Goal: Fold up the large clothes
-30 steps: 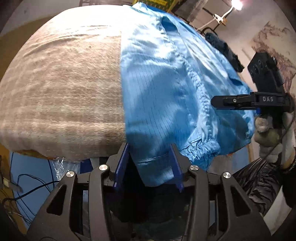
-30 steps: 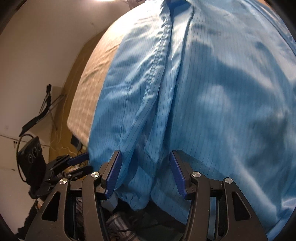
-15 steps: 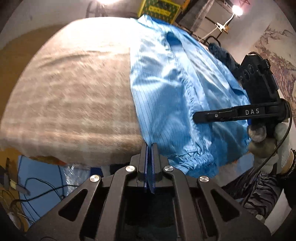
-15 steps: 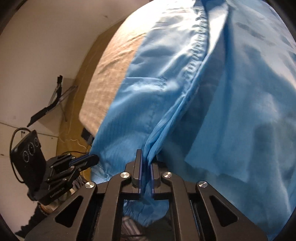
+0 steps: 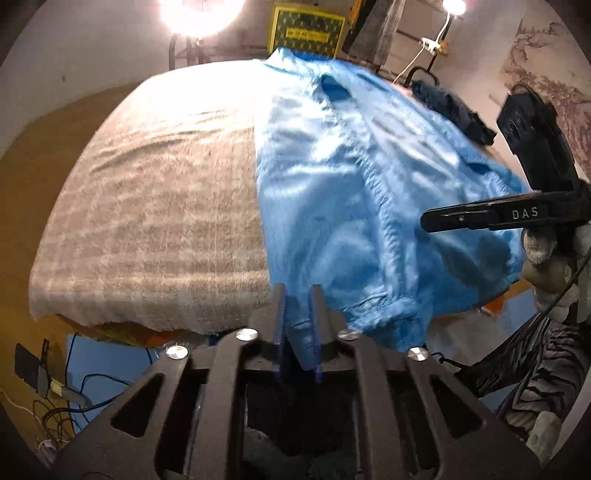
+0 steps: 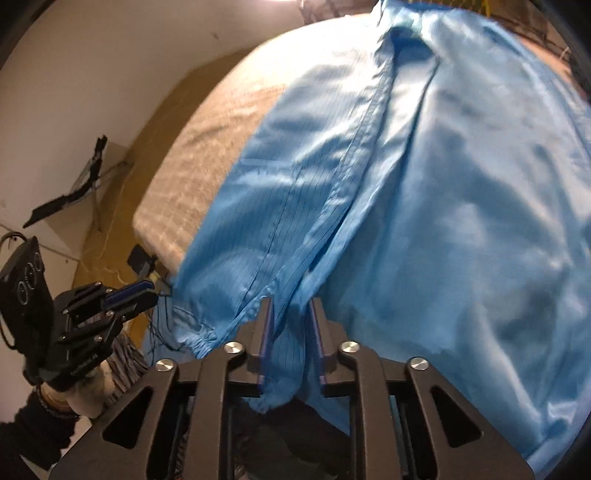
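Here, a big blue garment (image 5: 354,206) lies spread over the right part of a table covered with a beige blanket (image 5: 159,221), its hem hanging over the near edge. The left gripper (image 5: 298,325) sits at that near edge with its jaws narrow; they have just been opening a little, and a fold of the hem lies between them (whether the pads still press on it is hard to tell). The right gripper (image 6: 290,339) is further right along the same edge, its jaws likewise narrow and just opened a little, with a bunched fold of hem hanging down between them. A dark cloth (image 5: 454,110) lies near the far right corner. A bright lamp (image 5: 201,14) glows beyond the far edge.
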Demonstrator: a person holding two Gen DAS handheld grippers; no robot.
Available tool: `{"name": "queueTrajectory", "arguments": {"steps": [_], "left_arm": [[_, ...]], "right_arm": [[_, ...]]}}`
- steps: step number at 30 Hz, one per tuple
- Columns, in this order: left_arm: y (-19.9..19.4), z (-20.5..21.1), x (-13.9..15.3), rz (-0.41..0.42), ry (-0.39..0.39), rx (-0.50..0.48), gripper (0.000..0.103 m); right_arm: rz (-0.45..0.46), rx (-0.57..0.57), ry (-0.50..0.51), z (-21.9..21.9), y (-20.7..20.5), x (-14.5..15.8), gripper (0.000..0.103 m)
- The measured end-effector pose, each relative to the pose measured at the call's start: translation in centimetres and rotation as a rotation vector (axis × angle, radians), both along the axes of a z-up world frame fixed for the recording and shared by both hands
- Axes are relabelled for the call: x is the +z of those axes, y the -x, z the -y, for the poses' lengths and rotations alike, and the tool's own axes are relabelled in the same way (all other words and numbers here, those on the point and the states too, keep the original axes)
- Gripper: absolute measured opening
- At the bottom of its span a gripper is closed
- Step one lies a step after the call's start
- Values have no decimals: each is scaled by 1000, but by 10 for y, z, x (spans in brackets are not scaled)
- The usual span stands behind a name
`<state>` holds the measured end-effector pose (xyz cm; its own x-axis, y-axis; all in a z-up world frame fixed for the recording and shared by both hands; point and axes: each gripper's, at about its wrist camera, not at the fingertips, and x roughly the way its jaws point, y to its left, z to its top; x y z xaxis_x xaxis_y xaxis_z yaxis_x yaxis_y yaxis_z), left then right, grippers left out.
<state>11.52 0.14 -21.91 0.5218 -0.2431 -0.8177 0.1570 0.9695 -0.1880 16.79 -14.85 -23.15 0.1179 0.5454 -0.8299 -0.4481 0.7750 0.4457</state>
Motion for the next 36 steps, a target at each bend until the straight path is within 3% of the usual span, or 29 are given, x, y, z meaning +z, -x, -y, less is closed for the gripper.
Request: {"name": "queueTrajectory", "arguments": {"steps": [3, 8, 15, 19, 21, 26, 29, 33, 36], "left_arm": [[2, 4, 15, 40, 69, -25, 20], [-2, 34, 30, 73, 145, -101, 20], [-22, 90, 34, 43, 188, -192, 20], [-29, 112, 51, 53, 191, -219, 20], [-33, 117, 64, 52, 198, -226, 20], [-42, 114, 85, 20, 250, -198, 26], [-51, 109, 92, -20, 283, -149, 27], [-56, 113, 107, -22, 280, -138, 27], [-60, 120, 122, -1, 273, -149, 27]], "right_arm": [[88, -66, -17, 25, 3, 25, 18], [240, -231, -38, 85, 9, 60, 38], [266, -457, -55, 202, 6, 88, 39], [291, -563, -31, 264, 8, 97, 55], [320, -633, 4, 300, 11, 100, 58], [281, -842, 45, 379, 9, 79, 59], [218, -970, 92, 429, 2, 50, 60], [121, -1075, 124, 470, -3, 11, 60], [74, -1119, 83, 488, -5, -9, 60]]}}
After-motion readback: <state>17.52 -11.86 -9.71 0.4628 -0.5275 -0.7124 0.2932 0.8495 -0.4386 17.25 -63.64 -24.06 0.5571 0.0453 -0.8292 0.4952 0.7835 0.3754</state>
